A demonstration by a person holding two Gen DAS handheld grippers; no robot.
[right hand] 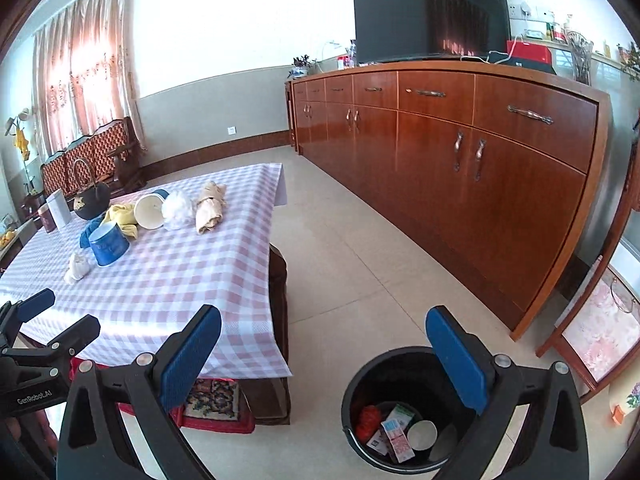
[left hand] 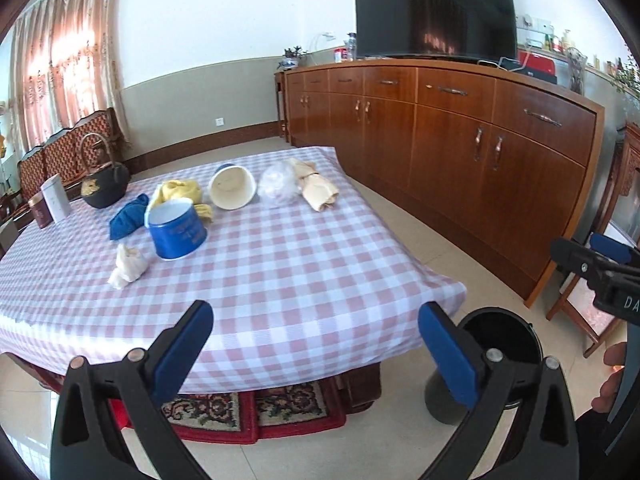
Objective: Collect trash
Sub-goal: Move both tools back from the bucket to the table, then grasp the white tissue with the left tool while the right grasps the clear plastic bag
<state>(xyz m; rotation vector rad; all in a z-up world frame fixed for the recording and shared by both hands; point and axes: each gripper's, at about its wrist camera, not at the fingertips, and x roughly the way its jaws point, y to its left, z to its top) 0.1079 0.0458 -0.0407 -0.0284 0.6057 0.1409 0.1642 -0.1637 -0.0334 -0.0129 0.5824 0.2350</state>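
Observation:
On the checked tablecloth lie a crumpled white tissue, a blue paper cup, a white cup on its side, a clear plastic wad and a rolled beige paper bundle. They also show in the right wrist view: the tissue, the blue cup, the white cup. A black trash bin on the floor holds several wrappers and a cup. My left gripper is open and empty at the table's near edge. My right gripper is open and empty above the bin.
A black kettle, a blue cloth, a yellow cloth and a tin are on the table. A long wooden sideboard with a TV lines the right wall. A patterned rug lies under the table.

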